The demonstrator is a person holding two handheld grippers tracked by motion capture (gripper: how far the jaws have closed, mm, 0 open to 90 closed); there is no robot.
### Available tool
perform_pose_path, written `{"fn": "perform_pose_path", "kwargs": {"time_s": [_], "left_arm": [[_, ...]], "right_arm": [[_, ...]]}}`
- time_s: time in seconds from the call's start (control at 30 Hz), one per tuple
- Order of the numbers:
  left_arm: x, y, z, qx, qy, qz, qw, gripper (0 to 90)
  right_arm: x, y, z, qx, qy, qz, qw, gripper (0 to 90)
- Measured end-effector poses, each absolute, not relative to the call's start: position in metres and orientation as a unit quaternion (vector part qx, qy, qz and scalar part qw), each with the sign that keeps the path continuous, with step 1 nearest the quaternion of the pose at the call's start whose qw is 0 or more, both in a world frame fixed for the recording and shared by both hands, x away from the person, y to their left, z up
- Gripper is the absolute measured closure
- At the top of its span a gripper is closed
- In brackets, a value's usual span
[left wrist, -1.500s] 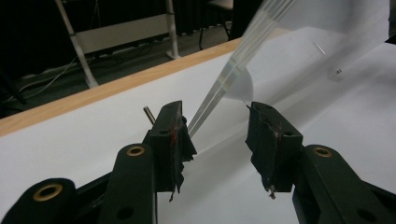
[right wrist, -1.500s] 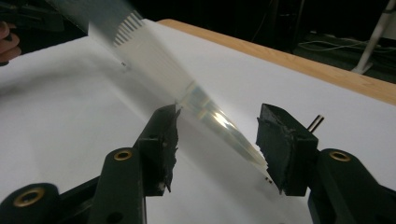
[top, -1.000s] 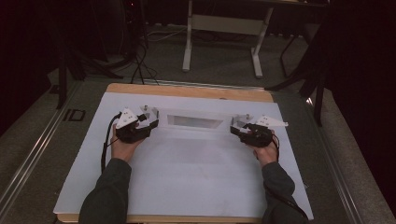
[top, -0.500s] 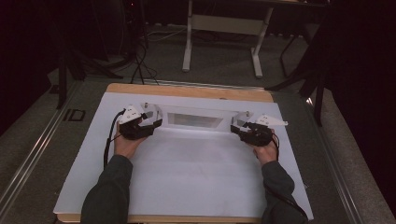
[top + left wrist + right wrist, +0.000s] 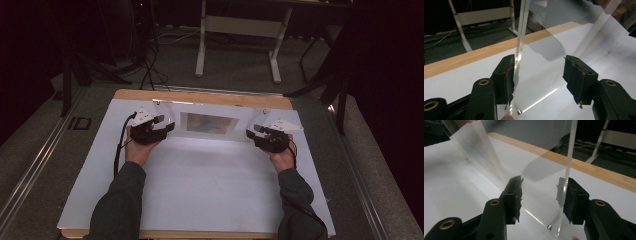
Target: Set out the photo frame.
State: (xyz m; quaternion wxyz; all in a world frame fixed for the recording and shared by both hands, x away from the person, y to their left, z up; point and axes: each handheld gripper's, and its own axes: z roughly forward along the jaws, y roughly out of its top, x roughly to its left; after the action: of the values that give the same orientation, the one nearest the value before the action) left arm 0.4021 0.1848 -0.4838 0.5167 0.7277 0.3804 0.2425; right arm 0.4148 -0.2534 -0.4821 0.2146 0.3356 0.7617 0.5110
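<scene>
A clear acrylic panel (image 5: 209, 124) stands upright on the white sheet (image 5: 200, 185) near the table's far edge. My left gripper (image 5: 167, 125) is at its left end and my right gripper (image 5: 250, 132) at its right end. In the left gripper view the jaws (image 5: 539, 75) stand wide and have just been opening. The panel's edge (image 5: 520, 50) rests against one pad, far from the other. In the right gripper view the jaws (image 5: 540, 195) have just been closing. The panel's edge (image 5: 569, 157) is beside one pad, with a gap to the other.
The wooden table edge (image 5: 200, 96) runs just behind the panel. Beyond it a white desk frame (image 5: 235, 25) stands on the dark floor, with cables (image 5: 150, 60) to its left. A small screw (image 5: 549, 227) shows at the panel's base.
Both hands stay at the panel's ends. The left gripper has shifted slightly toward the panel.
</scene>
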Motion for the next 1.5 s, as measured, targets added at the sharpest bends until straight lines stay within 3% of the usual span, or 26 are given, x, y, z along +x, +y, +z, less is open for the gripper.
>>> {"fn": "perform_pose_path", "kwargs": {"time_s": [0.2,0.73,1.0,1.17,1.5], "left_arm": [[0.403,0.179,-0.48,0.737,0.383,0.26,0.493,42.9],[0.399,0.183,-0.474,0.729,0.4,0.245,0.498,43.2],[0.394,0.186,-0.471,0.725,0.406,0.232,0.505,43.4],[0.387,0.19,-0.476,0.707,0.426,0.214,0.523,46.5],[0.378,0.188,-0.475,0.708,0.428,0.21,0.521,46.8]], "right_arm": [[0.417,-0.252,-0.481,0.337,0.763,0.507,0.218,52.9],[0.418,-0.246,-0.477,0.334,0.768,0.497,0.227,52.9],[0.414,-0.245,-0.476,0.334,0.77,0.497,0.221,53.3],[0.41,-0.249,-0.474,0.341,0.757,0.525,0.187,53.9],[0.404,-0.25,-0.476,0.345,0.758,0.522,0.183,53.0]]}}
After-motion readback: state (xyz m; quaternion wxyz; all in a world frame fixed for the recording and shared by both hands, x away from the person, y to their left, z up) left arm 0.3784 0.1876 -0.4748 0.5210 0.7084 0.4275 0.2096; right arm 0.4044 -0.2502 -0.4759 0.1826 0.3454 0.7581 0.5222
